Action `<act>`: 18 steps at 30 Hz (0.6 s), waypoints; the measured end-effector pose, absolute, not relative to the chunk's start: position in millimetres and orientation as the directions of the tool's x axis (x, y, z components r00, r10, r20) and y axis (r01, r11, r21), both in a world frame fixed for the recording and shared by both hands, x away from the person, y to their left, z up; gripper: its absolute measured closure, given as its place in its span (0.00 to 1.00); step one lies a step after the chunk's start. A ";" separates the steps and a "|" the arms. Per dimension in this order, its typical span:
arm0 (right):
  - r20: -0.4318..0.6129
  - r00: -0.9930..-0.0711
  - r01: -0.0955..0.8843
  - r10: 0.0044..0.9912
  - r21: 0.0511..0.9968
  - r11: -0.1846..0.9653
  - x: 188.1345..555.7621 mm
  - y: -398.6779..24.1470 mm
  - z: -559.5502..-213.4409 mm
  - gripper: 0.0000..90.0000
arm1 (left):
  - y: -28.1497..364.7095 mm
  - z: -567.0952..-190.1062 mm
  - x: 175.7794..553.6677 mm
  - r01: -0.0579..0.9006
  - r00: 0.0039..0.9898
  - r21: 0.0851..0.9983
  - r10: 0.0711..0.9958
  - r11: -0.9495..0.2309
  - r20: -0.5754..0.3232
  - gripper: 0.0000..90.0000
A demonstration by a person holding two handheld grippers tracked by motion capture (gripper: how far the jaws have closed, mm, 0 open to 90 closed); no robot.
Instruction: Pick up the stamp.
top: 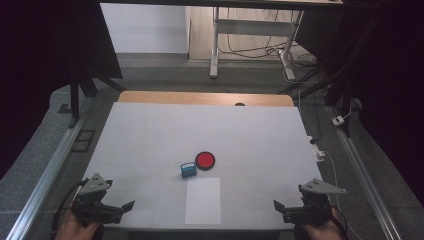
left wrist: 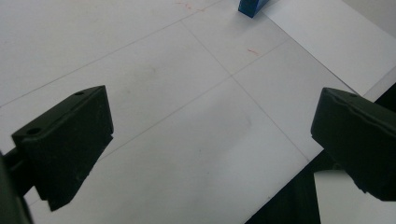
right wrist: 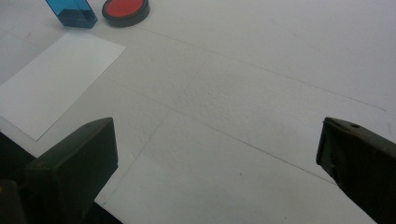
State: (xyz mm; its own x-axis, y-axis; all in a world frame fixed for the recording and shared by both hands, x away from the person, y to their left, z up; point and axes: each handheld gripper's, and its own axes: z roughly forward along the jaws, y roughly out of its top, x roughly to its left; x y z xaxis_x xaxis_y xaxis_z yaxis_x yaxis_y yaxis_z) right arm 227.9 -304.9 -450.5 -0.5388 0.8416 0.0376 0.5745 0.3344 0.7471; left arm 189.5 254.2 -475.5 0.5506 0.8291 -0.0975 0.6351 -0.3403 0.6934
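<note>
A small blue block (top: 188,169) stands near the middle of the white table (top: 150,135), touching or nearly touching a round red pad in a black rim (top: 205,160) to its right. A white sheet of paper (top: 203,200) lies just in front of them. My left gripper (top: 131,205) rests at the front left corner, open, with nothing between its jaws. My right gripper (top: 276,204) rests at the front right corner, also open and empty. The left gripper view shows the blue block (left wrist: 252,6) at the top edge and the paper (left wrist: 336,37). The right gripper view shows the block (right wrist: 72,12), red pad (right wrist: 125,9) and paper (right wrist: 56,81).
Beyond the table's wooden far edge (top: 205,98) is grey floor with a desk frame (top: 250,35) and cables. Metal rails (top: 45,175) run along both sides of the table. A white power strip (top: 320,152) hangs off the right side.
</note>
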 end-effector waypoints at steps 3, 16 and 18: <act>0.039 -0.540 0.575 0.841 0.747 0.334 227.9 -305.0 -450.6 0.00 | 253.9 -474.7 191.0 0.630 0.551 0.700 0.829 -0.337 -0.098 0.00; 0.045 -0.539 0.583 0.841 0.741 0.334 229.0 -305.0 -450.8 0.00 | 247.4 -473.6 201.5 0.601 0.583 0.711 0.809 -0.364 -0.078 0.00; 0.047 -0.540 0.584 0.840 0.739 0.335 229.2 -305.0 -450.9 0.00 | 246.1 -473.1 203.6 0.594 0.587 0.717 0.806 -0.365 -0.077 0.00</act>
State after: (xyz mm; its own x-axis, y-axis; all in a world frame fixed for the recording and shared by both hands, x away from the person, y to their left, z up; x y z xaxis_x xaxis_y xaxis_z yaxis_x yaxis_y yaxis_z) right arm 229.2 -305.0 -450.9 -0.5402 0.8402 0.0469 0.5845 0.3345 0.7392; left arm 203.6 246.1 -473.1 0.5872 0.8058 -0.0770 0.5944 -0.3646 0.7167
